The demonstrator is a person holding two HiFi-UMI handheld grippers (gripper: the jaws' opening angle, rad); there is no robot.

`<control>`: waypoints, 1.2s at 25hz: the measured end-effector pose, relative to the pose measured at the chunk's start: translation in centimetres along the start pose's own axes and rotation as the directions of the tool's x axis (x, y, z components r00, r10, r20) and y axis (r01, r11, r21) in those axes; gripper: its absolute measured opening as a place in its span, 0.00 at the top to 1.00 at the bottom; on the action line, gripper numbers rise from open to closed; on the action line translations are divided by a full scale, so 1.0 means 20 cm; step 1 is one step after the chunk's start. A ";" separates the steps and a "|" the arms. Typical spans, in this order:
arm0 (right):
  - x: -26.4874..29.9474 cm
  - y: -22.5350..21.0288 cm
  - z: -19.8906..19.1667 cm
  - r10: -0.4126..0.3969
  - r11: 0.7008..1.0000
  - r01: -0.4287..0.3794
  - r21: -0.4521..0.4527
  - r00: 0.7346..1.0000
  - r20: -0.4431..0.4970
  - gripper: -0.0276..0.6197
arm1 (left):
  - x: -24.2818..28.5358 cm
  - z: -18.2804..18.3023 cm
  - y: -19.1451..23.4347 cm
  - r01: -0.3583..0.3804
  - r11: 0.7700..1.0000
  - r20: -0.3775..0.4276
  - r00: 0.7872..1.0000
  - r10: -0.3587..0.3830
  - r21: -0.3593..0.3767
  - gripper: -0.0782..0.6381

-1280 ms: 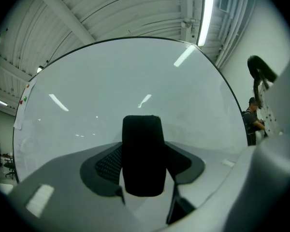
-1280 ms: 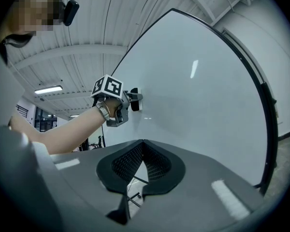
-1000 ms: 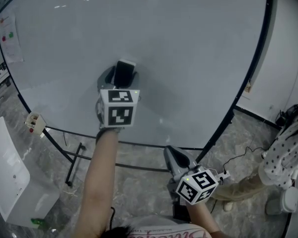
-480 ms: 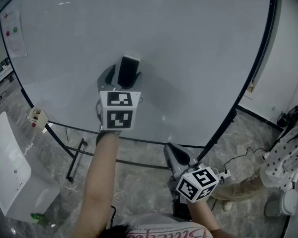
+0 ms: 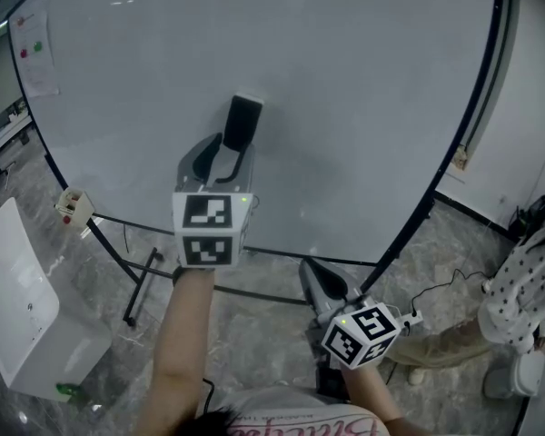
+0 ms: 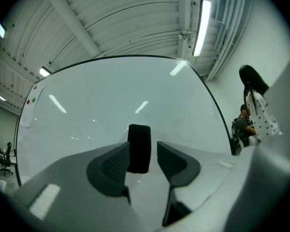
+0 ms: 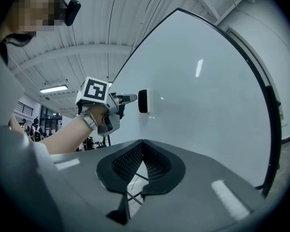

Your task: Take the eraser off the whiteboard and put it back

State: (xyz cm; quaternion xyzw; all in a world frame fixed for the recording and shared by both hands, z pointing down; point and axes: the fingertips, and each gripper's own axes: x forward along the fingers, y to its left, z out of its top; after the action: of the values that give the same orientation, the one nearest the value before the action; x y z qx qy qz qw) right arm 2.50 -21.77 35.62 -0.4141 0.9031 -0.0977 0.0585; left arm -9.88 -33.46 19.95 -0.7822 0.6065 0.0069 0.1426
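Observation:
The black eraser [image 5: 243,121] sticks upright on the whiteboard [image 5: 363,71]. My left gripper [image 5: 220,157] hangs just short of it, jaws closing with nothing pressed between them. Along the left gripper view the eraser [image 6: 139,148] shows beyond the two fingers, overlapped by the left one. In the right gripper view a small gap separates the left gripper [image 7: 130,98] from the eraser [image 7: 143,101]. My right gripper [image 5: 311,278] is held low near my body, pointing at the board, its pads [image 7: 142,146] meeting at the tips with nothing in them.
The whiteboard stands on a dark frame with legs [image 5: 141,284] on a marble floor. A small box [image 5: 73,209] hangs at the board's lower left edge, a paper [image 5: 36,57] at its upper left. A white cabinet [image 5: 18,316] stands left; a person in dotted clothing [image 5: 527,271] right.
My left gripper has drawn back from the board toward me, leaving the eraser stuck on the whiteboard, and its jaws have narrowed. The right gripper has stayed put.

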 end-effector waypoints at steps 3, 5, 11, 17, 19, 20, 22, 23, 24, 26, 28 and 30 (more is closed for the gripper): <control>-0.01 0.01 0.00 0.002 1.000 -0.002 0.002 1.000 0.002 0.95 | -0.07 -0.05 -0.01 0.004 1.000 -0.004 1.000 -0.004 -0.018 0.75; -0.01 0.03 0.01 0.005 1.000 -0.005 0.002 1.000 0.003 0.95 | -0.12 -0.08 -0.01 -0.002 0.999 -0.001 1.000 0.002 -0.038 0.80; -0.01 0.07 0.00 0.019 1.000 -0.019 -0.013 1.000 0.007 0.95 | -0.27 -0.19 -0.03 0.000 0.994 -0.016 1.000 -0.002 -0.113 0.89; -0.02 0.07 0.01 -0.003 1.000 0.004 -0.028 1.000 0.024 0.95 | -0.42 -0.32 -0.08 0.034 0.975 -0.040 0.998 -0.044 -0.221 0.89; -0.02 0.08 0.02 -0.007 0.999 0.008 -0.034 1.000 0.030 0.96 | -0.48 -0.37 -0.10 0.056 0.960 -0.035 0.997 -0.068 -0.275 0.89; -0.02 0.08 0.02 -0.007 0.999 0.008 -0.037 0.999 0.032 0.96 | -0.50 -0.39 -0.11 0.063 0.953 -0.034 0.996 -0.077 -0.297 0.89; -0.02 0.08 0.03 -0.007 0.999 0.008 -0.042 0.999 0.033 0.96 | -0.55 -0.45 -0.13 0.066 0.943 -0.048 0.995 -0.087 -0.326 0.89; -0.02 0.09 0.03 -0.006 0.999 0.008 -0.045 0.999 0.032 0.96 | -0.57 -0.48 -0.13 0.063 0.939 -0.061 0.994 -0.088 -0.337 0.89; -0.02 0.10 0.02 -0.005 0.999 0.007 -0.048 1.000 0.031 0.96 | -0.59 -0.51 -0.14 0.059 0.935 -0.072 0.993 -0.089 -0.349 0.89; -0.02 0.11 0.02 -0.004 0.999 0.005 -0.053 1.000 0.027 0.96 | -0.64 -0.56 -0.15 0.054 0.927 -0.087 0.992 -0.092 -0.370 0.89; -0.01 0.11 0.01 -0.004 0.998 0.006 -0.056 1.000 0.025 0.96 | -0.68 -0.58 -0.17 0.055 0.922 -0.090 0.991 -0.096 -0.382 0.89; -0.01 0.12 0.00 -0.006 0.998 0.007 -0.061 1.000 0.020 0.96 | -0.71 -0.60 -0.17 0.055 0.916 -0.085 0.992 -0.096 -0.397 0.89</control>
State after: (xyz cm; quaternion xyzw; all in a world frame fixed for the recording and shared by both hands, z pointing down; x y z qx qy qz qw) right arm 0.94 -20.07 35.09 -0.4197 0.9036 -0.0660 0.0542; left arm -12.31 -22.03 34.80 -0.8170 0.5685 0.0828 -0.0488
